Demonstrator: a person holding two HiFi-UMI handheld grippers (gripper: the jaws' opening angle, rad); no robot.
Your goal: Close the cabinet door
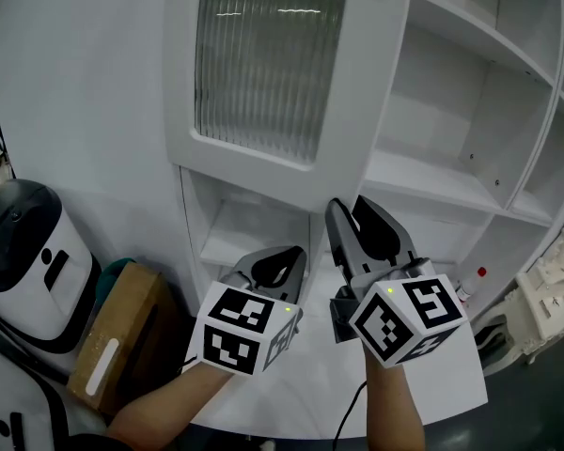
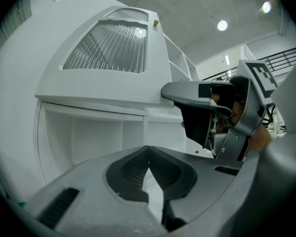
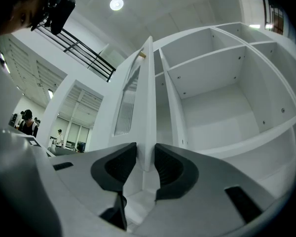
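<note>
While cabinet door (image 1: 263, 73) stands swung open, long axis upright, its lower edge sits pinched between jaws of right hand-held gripper (image 3: 145, 164). Open shelves (image 1: 432, 181) lie right of door: closing likely means swinging it rightward. Left hand-held gripper (image 2: 148, 171) closed on nothing, just beside right one, below door.
</note>
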